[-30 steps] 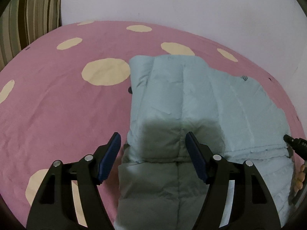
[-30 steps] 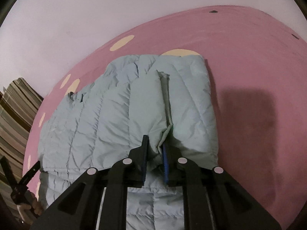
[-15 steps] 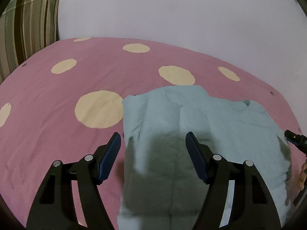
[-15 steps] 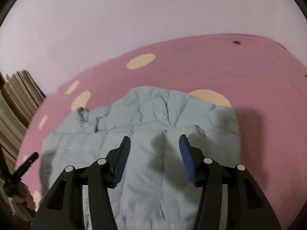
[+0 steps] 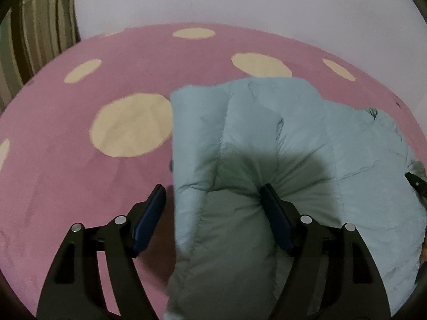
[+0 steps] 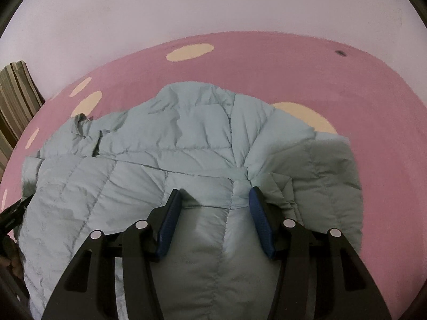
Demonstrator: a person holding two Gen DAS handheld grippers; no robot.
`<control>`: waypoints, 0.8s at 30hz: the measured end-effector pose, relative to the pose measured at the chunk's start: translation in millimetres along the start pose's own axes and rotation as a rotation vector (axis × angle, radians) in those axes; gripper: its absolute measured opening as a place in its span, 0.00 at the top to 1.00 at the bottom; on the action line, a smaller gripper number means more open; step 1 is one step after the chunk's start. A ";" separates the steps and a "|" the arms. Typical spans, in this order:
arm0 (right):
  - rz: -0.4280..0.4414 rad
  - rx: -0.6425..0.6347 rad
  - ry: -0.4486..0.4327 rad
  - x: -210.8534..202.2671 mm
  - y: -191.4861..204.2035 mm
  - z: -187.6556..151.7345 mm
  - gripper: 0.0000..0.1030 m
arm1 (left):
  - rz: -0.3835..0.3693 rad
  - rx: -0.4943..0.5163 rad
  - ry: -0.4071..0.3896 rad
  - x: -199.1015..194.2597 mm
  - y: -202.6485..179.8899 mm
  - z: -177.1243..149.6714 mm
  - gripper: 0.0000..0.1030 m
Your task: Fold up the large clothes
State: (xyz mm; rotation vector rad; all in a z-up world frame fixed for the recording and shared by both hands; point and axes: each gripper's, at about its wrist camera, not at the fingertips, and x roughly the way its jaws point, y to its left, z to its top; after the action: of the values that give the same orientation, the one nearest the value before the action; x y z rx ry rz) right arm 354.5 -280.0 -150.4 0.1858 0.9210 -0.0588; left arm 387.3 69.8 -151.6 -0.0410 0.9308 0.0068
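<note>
A light blue puffer jacket [image 5: 267,133] lies folded and puffed up on a pink bed cover with cream dots [image 5: 80,186]. My left gripper [image 5: 213,189] hovers over the jacket's left edge. Its jaws are wide and still opening, the left pad over the bed cover, the right pad against padding, gripping nothing. My right gripper [image 6: 215,190] stands open over the jacket [image 6: 173,138]. A quilted panel lies between its blue pads [image 6: 260,221], which do not press on it. Each view shows the other gripper's black tip at its edge.
A striped cushion [image 5: 34,40] leans against the pale wall at the far left of the bed [image 6: 347,93]. Bare pink cover stretches left of the jacket and beyond it up to the wall [image 6: 213,5].
My right gripper has let go of the jacket fold it was pinching and has spread its jaws. Both grippers have shifted across the jacket, which now lies bunched and puffier.
</note>
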 end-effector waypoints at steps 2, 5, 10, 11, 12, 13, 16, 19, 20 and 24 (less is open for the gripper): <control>0.007 0.004 -0.030 -20.6 -0.3 -3.0 0.49 | -0.010 0.000 -0.037 -16.3 0.2 -1.5 0.29; 0.013 -0.005 -0.063 -48.5 2.0 -14.6 0.49 | -0.071 -0.008 -0.079 -43.9 -4.7 -8.0 0.29; 0.006 -0.025 -0.014 -53.3 4.2 -43.4 0.49 | -0.132 0.023 -0.039 -45.1 -24.0 -25.4 0.29; -0.008 -0.031 -0.002 -48.2 4.2 -47.6 0.49 | -0.123 0.025 -0.023 -40.3 -25.1 -28.6 0.29; -0.020 -0.036 0.010 -43.2 4.0 -51.8 0.49 | -0.107 0.025 -0.001 -32.6 -26.0 -32.1 0.29; -0.022 -0.039 0.030 -35.9 3.5 -55.5 0.49 | -0.103 0.023 0.010 -28.7 -26.1 -33.5 0.28; -0.028 -0.047 0.038 -23.6 3.4 -63.1 0.48 | -0.086 0.031 0.025 -17.8 -26.8 -36.8 0.28; -0.042 -0.048 0.026 -21.0 5.7 -65.4 0.48 | -0.066 0.057 0.023 -11.6 -32.6 -40.6 0.28; -0.045 -0.049 0.022 -21.1 6.0 -65.9 0.48 | -0.064 0.060 0.023 -9.7 -33.6 -41.9 0.27; -0.025 -0.035 0.008 -27.3 4.9 -64.8 0.48 | -0.068 0.056 0.009 -16.1 -31.6 -40.5 0.28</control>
State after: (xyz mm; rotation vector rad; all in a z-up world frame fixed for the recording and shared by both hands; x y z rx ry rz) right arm 287.7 -264.0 -166.3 0.1418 0.9313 -0.0647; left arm 346.0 36.9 -161.9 -0.0202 0.9374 -0.0825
